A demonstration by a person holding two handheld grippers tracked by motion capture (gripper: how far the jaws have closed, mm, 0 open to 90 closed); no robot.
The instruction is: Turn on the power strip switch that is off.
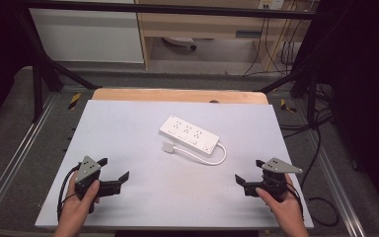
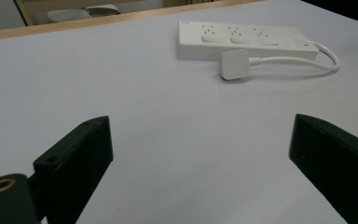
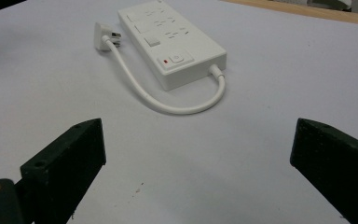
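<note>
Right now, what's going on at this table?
A person holds a tool in each hand near the front edge of the table. The left tool and right tool both stand open, holding nothing. A white power strip lies in the middle, its cord looped round and its plug resting on the table beside it, untouched.
</note>
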